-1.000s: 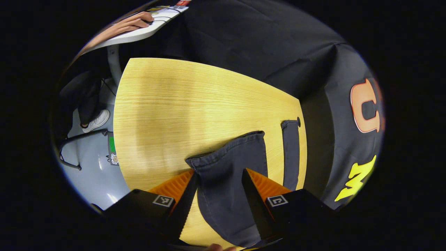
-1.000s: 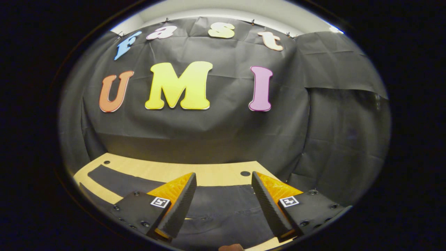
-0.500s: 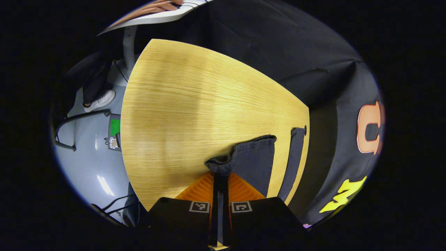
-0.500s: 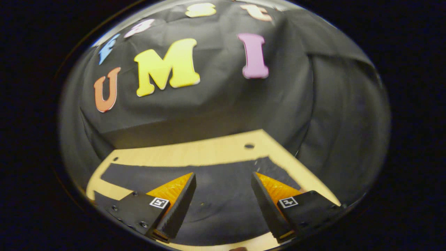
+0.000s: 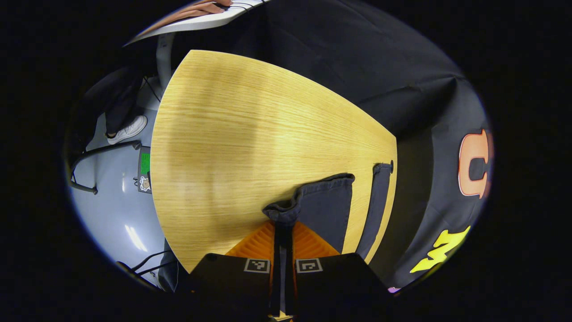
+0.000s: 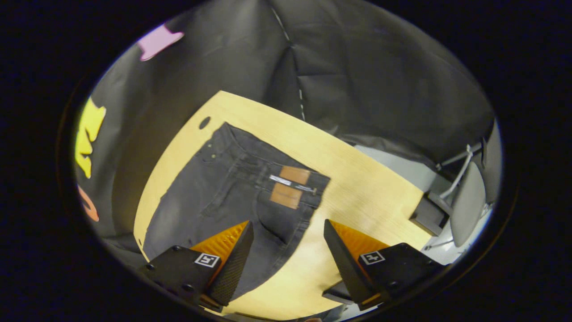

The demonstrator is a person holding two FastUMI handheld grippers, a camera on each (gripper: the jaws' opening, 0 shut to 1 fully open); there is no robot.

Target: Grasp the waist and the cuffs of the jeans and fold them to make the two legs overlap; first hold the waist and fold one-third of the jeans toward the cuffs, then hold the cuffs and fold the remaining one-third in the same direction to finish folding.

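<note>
Dark jeans lie spread on a light wooden table [image 5: 232, 134]. In the left gripper view, the near leg's cuff [image 5: 324, 199] bunches up where my left gripper [image 5: 282, 228] is shut on its corner. The far leg's cuff [image 5: 379, 197] lies flat by the table's right edge. In the right gripper view, the waist of the jeans [image 6: 268, 165], with a brown patch [image 6: 289, 185], lies flat on the table [image 6: 357, 192]. My right gripper [image 6: 288, 230] hovers open above the jeans' near edge below the waist, with nothing between its fingers.
Black cloth walls close in the table on the far sides. A grey floor, a white shoe [image 5: 127, 129] and cables lie off the table's left edge in the left gripper view. A hand rests on a white desk [image 5: 201, 18] beyond. A grey chair [image 6: 467, 201] stands past the waist end.
My left gripper has shut on the near cuff and then held still. My right gripper has swung right and tilted down, from facing the wall to looking over the waist; it stays open.
</note>
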